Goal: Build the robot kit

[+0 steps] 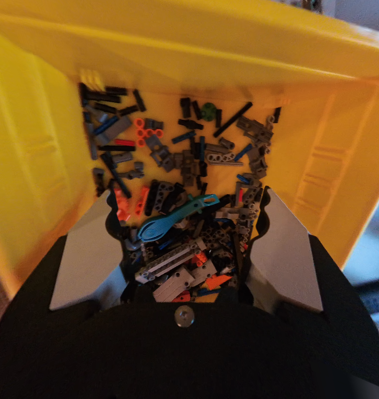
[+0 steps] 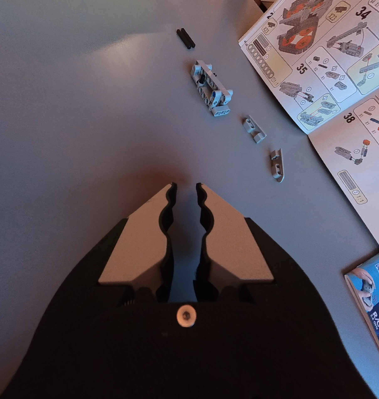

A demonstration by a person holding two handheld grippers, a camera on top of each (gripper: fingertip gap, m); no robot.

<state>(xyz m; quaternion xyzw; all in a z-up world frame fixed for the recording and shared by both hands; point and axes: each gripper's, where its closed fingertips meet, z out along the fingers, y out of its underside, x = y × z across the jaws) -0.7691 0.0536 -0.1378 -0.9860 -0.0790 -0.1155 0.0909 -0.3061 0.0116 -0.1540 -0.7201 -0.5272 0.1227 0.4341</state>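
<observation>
Left hand-held gripper (image 1: 185, 194): jaws spread wide, grasping nothing, poised over a yellow bin (image 1: 206, 54). Loose building pieces (image 1: 184, 157) in black, grey, orange and blue litter the bin floor, piled thickest nearest the gripper; a teal tool (image 1: 173, 218) lies on top of the pile, between the fingers as seen. The left view is blurred.

Right hand-held gripper (image 2: 186, 185): jaws nearly closed with a narrow gap, empty, above a grey bench (image 2: 76, 108). Ahead and to its right lie a grey assembly (image 2: 211, 87), two small grey parts (image 2: 253, 129) (image 2: 277, 165) and two black pins (image 2: 185, 38) side by side. An open manual (image 2: 335, 75) lies at the right edge, a box (image 2: 370, 302) nearer.
</observation>
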